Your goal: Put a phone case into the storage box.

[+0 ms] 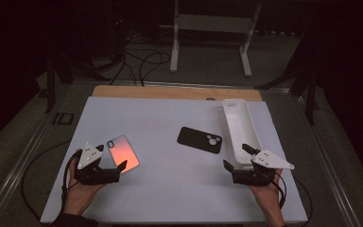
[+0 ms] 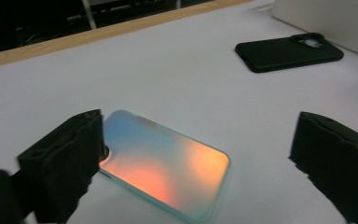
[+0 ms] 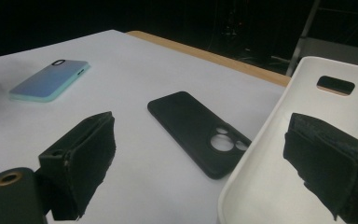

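Note:
An iridescent orange-blue phone case (image 1: 124, 152) lies flat on the white table mat (image 1: 170, 189) at the near left. My left gripper (image 1: 111, 157) stands open right at its near end, with the case (image 2: 168, 163) low between the wide-apart jaws and nothing gripped. A black phone case (image 1: 200, 139) with round camera holes lies mid-table, also visible as the black case (image 2: 289, 51) farther off. My right gripper (image 1: 237, 156) is open at the near end of a long white tray (image 1: 240, 127), one jaw over the tray (image 3: 270, 186) and the black case (image 3: 196, 128) ahead.
A wooden table edge (image 1: 175, 91) runs along the far side of the mat. Beyond it are cables and a white stand (image 1: 210, 28) on the dark floor. The iridescent case (image 3: 49, 79) lies far left in the right gripper view.

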A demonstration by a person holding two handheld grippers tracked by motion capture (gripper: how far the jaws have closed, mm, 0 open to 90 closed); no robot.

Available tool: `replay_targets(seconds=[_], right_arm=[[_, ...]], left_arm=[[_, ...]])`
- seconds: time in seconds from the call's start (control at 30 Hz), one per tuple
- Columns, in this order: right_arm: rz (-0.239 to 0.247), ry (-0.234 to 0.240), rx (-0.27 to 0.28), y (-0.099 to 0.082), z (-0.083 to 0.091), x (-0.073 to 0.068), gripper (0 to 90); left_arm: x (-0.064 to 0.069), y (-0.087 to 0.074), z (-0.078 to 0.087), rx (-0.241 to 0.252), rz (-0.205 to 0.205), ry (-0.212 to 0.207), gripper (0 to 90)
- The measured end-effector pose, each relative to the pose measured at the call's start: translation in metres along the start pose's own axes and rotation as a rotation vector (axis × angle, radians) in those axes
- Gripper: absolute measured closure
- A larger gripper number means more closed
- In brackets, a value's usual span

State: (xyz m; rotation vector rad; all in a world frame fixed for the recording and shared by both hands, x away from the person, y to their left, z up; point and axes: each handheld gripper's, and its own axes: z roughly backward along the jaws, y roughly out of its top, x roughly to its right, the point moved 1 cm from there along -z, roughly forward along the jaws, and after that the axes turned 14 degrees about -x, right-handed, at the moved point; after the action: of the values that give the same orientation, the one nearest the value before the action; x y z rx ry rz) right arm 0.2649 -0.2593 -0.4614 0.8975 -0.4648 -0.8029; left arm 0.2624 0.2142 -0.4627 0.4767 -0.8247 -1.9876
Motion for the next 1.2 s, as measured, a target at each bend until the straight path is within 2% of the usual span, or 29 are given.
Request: replay_targets(seconds=[0.03, 0.07, 0.23, 0.33, 0.37, 0.4, 0.43, 0.53, 0.63, 0.67, 0.7, 0.77, 0.9, 0.93, 1.1, 1.13, 1.17, 1.2], right_arm=[[0.0, 0.0, 0.0, 0.0, 0.0, 0.0, 8.9], [-0.002, 0.002, 0.003, 0.0, -0.002, -0.001, 8.9], [-0.002, 0.001, 0.005, -0.001, -0.002, -0.002, 8.9], [-0.001, -0.002, 0.007, -0.002, -0.002, -0.002, 8.8], [0.001, -0.006, 0.008, -0.002, -0.002, -0.003, 8.9], [0.001, -0.006, 0.008, -0.002, -0.002, -0.003, 8.9], [0.001, -0.006, 0.009, -0.002, -0.002, -0.003, 8.9], [-0.002, -0.005, 0.013, -0.002, -0.002, -0.002, 8.9], [-0.002, -0.009, 0.015, -0.002, -0.001, -0.002, 8.9], [-0.003, -0.01, 0.015, -0.002, -0.001, -0.002, 8.9], [-0.004, -0.012, 0.015, -0.003, -0.001, -0.001, 8.9], [-0.006, -0.014, 0.016, -0.003, -0.001, -0.001, 8.9], [-0.004, -0.015, 0.017, -0.003, -0.001, -0.001, 8.9], [-0.006, -0.014, 0.02, -0.003, -0.001, -0.001, 8.9], [-0.003, -0.011, 0.02, -0.003, -0.002, -0.001, 8.9], [-0.006, -0.011, 0.019, -0.003, -0.002, -0.001, 8.9], [-0.006, -0.011, 0.019, -0.003, -0.002, -0.001, 8.9], [-0.003, -0.013, 0.02, -0.003, -0.002, -0.001, 8.9]], left_arm=[[0.0, 0.0, 0.0, 0.0, 0.0, 0.0, 5.7], [0.001, 0.005, -0.003, 0.011, 0.01, -0.002, 12.5], [0.004, 0.014, -0.013, 0.031, 0.007, -0.033, 31.5], [0.005, 0.017, -0.018, 0.032, 0.012, -0.043, 39.8], [0.006, 0.021, -0.024, 0.027, 0.013, -0.06, 42.9], [0.006, 0.021, -0.024, 0.027, 0.013, -0.06, 48.9], [0.007, 0.024, -0.031, 0.002, -0.003, -0.1, 54.4], [0.009, 0.026, -0.038, -0.026, -0.014, -0.091, 63.4], [0.011, 0.029, -0.049, -0.06, -0.008, -0.102, 68.1], [0.011, 0.029, -0.049, -0.06, -0.008, -0.102, 72.0], [0.013, 0.031, -0.057, -0.087, -0.002, -0.102, 80.5], [0.014, 0.032, -0.063, -0.103, -0.007, -0.099, 88.8], [0.015, 0.033, -0.068, -0.119, -0.014, -0.103, 90.0], [0.016, 0.032, -0.076, -0.147, -0.014, -0.104, 90.0], [0.018, 0.029, -0.085, -0.188, -0.018, -0.101, 90.0], [0.018, 0.027, -0.091, -0.223, -0.018, -0.092, 90.0], [0.018, 0.027, -0.091, -0.223, -0.018, -0.092, 90.0], [0.017, 0.026, -0.097, -0.252, -0.005, -0.095, 90.0]])
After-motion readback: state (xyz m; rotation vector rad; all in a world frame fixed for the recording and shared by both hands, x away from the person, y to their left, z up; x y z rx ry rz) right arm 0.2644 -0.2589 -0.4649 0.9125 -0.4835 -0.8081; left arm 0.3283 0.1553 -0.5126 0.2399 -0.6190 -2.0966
